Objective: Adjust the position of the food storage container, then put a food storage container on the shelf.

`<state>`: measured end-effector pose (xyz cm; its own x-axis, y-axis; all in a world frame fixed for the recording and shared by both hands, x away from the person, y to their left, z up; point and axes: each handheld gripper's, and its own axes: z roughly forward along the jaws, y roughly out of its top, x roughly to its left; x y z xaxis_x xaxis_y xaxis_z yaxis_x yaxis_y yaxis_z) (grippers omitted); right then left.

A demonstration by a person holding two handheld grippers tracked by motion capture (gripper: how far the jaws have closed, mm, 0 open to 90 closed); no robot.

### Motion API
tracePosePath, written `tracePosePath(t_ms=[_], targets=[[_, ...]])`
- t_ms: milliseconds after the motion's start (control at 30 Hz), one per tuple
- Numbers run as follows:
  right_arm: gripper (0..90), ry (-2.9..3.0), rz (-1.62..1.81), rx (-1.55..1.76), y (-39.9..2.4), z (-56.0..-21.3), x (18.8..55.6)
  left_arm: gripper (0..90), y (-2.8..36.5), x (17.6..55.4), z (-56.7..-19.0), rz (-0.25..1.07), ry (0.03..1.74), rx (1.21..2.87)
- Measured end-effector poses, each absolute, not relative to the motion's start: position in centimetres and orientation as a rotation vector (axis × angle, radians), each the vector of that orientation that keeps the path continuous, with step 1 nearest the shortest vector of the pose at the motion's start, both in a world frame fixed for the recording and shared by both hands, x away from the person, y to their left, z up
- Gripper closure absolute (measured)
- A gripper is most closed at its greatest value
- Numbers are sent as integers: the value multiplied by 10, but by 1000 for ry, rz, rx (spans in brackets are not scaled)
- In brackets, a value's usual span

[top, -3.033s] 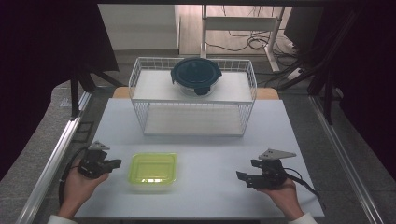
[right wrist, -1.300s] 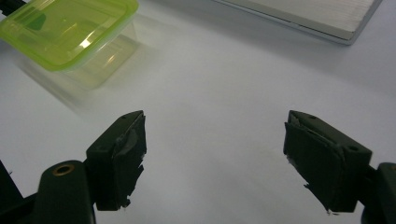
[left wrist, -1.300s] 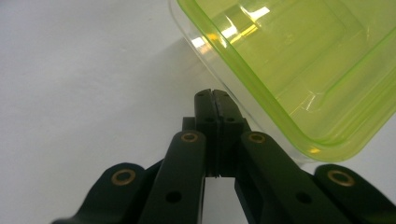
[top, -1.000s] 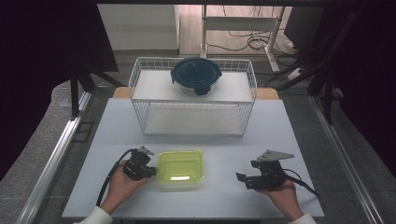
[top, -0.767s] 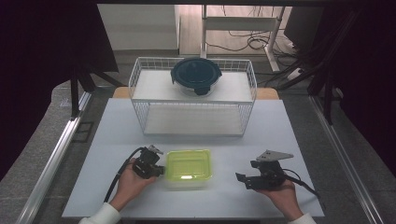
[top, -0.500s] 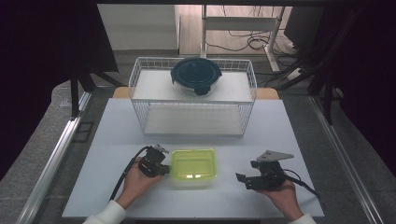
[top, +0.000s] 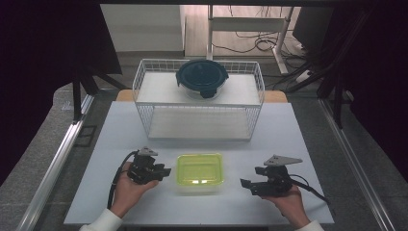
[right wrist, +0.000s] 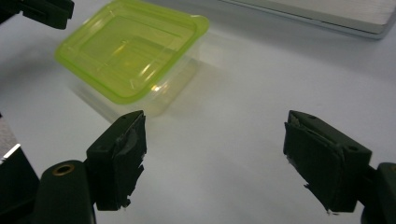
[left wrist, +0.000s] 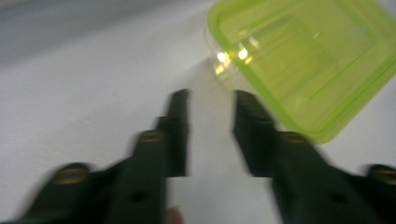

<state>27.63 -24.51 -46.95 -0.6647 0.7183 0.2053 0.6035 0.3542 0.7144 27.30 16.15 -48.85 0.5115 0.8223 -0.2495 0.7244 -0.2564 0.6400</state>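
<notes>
**Container free on the table, between two parted grippers**

Container: a clear rectangular plastic box with a lime-green lid (top: 199, 169) sits on the white table (top: 120, 130), near its front edge, between the two hands. The left gripper (top: 162, 172) lies just beside the box's left side; its jaws have just been opening and stand apart with nothing between them. The right gripper (top: 246, 183), a little way off to the right, is spread wide and empty. Behind stands a white wire rack (top: 144, 91) bearing a round dark-lidded glass bowl (top: 202, 77).
</notes>
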Motion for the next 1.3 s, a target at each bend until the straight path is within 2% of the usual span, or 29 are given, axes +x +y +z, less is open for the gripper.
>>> tracePosePath(t_ms=[100, 200, 400, 700, 1300], targets=[[216, 2476, 1235, 1228, -243, -469, 277, 368, 161, 270, -486, 143, 1260, 1984], [225, 2489, 1276, 1240, -240, -470, 279, 317, 164, 270, -484, 34, 1249, 1920], [229, 2509, 1244, 1177, -227, -466, 279, 263, 166, 272, -485, -19, 1256, 1865], [276, 2543, 1349, 1254, -210, -464, 293, 249, 175, 276, -488, -82, 1295, 1777], [379, 2547, 1358, 1458, -185, -483, 323, 364, 165, 293, -508, -257, 1349, 1710]])
